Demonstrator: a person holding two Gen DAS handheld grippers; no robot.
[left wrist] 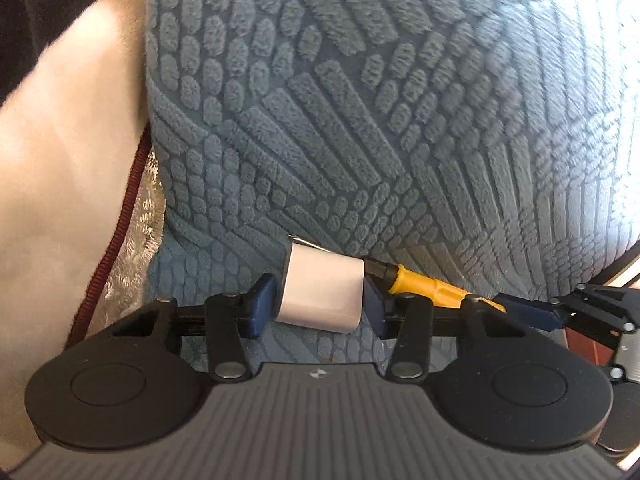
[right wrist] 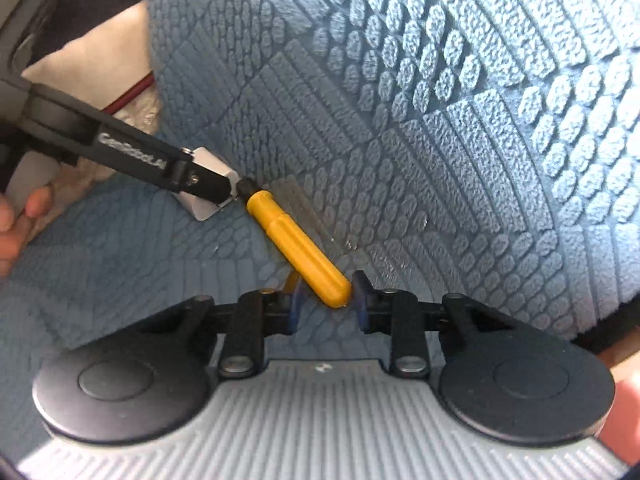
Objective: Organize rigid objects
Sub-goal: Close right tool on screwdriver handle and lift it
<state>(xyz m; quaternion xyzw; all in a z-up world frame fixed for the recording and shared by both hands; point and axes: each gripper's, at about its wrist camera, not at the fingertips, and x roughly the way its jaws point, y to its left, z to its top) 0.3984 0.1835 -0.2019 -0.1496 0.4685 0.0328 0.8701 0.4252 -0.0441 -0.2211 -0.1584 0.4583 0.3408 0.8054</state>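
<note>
Left gripper [left wrist: 320, 300]: jaws closed on a white block [left wrist: 322, 290], one blue pad on each side of it. The block sits low in the left wrist view, at 6 o'clock from the frame's centre, just above the blue textured blanket [left wrist: 360, 120].

Right gripper [right wrist: 326, 300]: jaws narrowed around the butt end of a yellow-handled tool [right wrist: 298, 246]. The handle runs from the jaws toward 10 o'clock, and its dark neck meets the white block [right wrist: 210, 184]. Whether the pads actually press the handle cannot be told.

Obstructions: in the right wrist view the left gripper's black arm [right wrist: 132, 156] crosses the block from 10 o'clock and hides most of it. In the left wrist view the yellow-handled tool [left wrist: 432, 288] lies at 3 o'clock from the block, touching it, with the right gripper [left wrist: 532, 312] beyond.

Surroundings: a cream cushion [left wrist: 60, 160] with dark red piping [left wrist: 120, 220] lies at 9 o'clock, beside the blanket.
</note>
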